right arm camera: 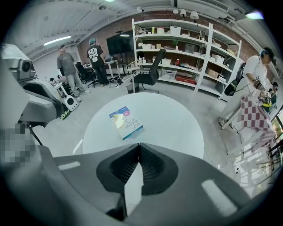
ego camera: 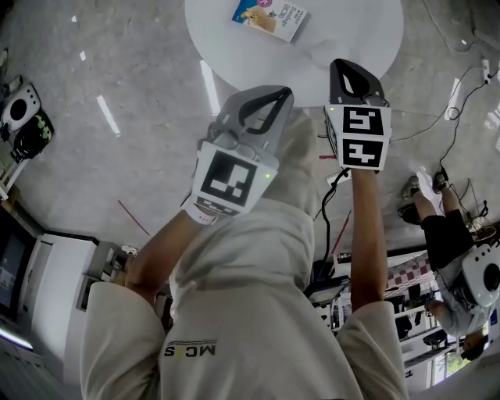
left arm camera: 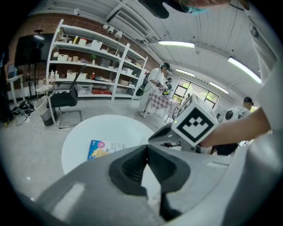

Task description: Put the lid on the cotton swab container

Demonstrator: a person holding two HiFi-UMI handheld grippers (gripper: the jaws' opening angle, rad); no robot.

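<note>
Two hand-held grippers, one blue-and-white box (ego camera: 270,16), one round white desk (ego camera: 351,31).
Left hand-held gripper (left arm camera: 147,146) and right hand-held gripper (right arm camera: 139,145) are both pressed together, empty, at the desk's near edge; the box lies flat on the desk's far side.

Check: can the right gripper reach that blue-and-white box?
Probably yes: the blue-and-white box lies on the round table ahead of the right gripper, nothing between them; its fingers are shut.

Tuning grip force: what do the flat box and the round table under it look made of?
Flat box: probably printed cardboard, going by the blue and white graphics, flat faces and crisp corners. Thin plastic can't be ruled out from here.
Round table: smooth white top, likely laminate or painted board with a matte to satin finish. It is uniformly white, with no grain or seams showing.
</note>
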